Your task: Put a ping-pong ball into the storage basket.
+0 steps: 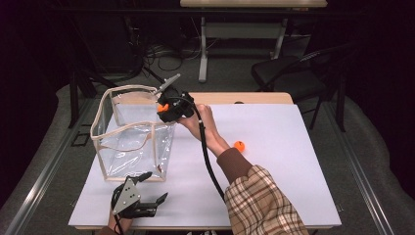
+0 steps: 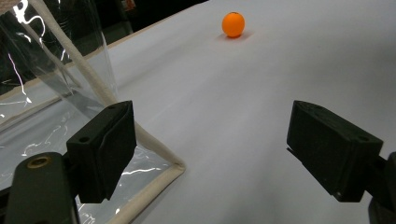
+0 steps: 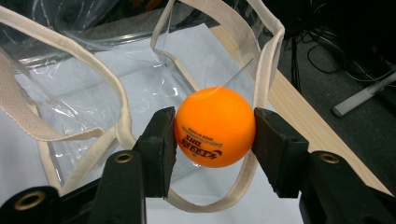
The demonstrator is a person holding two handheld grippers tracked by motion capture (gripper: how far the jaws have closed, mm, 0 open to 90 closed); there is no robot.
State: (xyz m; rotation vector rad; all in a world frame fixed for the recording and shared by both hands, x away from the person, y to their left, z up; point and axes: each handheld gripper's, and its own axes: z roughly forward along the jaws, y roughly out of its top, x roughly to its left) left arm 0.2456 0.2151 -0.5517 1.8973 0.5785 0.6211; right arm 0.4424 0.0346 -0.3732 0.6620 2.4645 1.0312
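Right gripper view: my right claw is clamped on an orange ball, one black pad pressed to each side. The ball carries dark print that stands upside down in this view; the larger word cannot be read with certainty, and the small line above it is too fine to make out. Directly beyond the ball stands the clear bag, its cream cloth rim and handles framing an open mouth. The ball sits at the near rim of that mouth, over the corner of the bag closest to the far edge of the table.

High view: the right claw hangs at the top right corner of the bag, near the far edge of the table. The bag stands on the left half of the tabletop, its base close to the left edge. A second orange ball lies in the middle of the table, well apart from the bag, with bare surface around it out to the right edge.

My left claw rests near the front left corner, jaws wide apart and holding nothing.

Left gripper view: one jaw stands just beside the lower corner seam of the bag; open tabletop runs ahead to the second ball.
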